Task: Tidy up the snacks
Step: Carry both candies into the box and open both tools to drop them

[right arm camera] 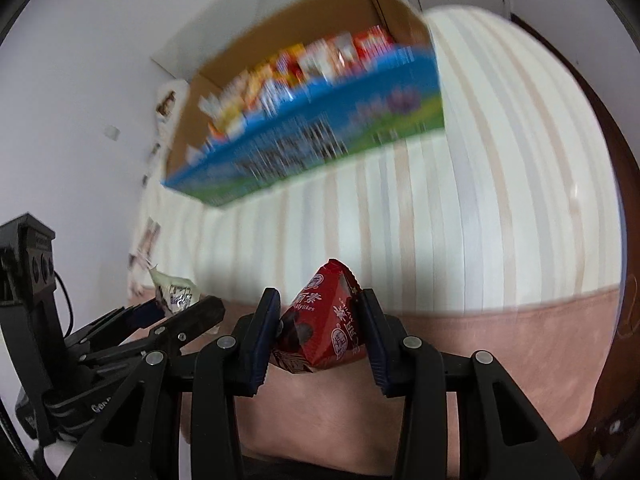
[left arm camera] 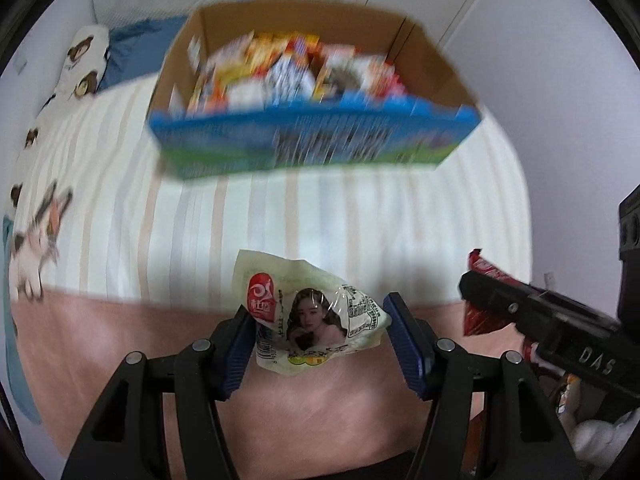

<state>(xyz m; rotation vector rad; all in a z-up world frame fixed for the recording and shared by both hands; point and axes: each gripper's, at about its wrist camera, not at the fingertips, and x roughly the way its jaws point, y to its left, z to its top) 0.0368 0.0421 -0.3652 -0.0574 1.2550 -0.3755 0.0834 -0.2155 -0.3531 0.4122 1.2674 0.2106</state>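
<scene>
At the far left of the left wrist view, a pillow printed with bears and a cartoon-patterned cloth lie along the edge of the bed, whose cover is striped cream and beige with a pink band nearest the camera. Further in, the cardboard box with a blue printed front stands on the stripes, packed with upright snack packs — blurred, so their labels cannot be read. Well in front of it, the left gripper has its jaws closed on a pale green snack packet bearing a printed portrait, held clear above the pink band. To the right, the right gripper stands just beside the left one, its jaws pinched narrow on a red snack packet with white lettering — also off the bed, well short of the box.
</scene>
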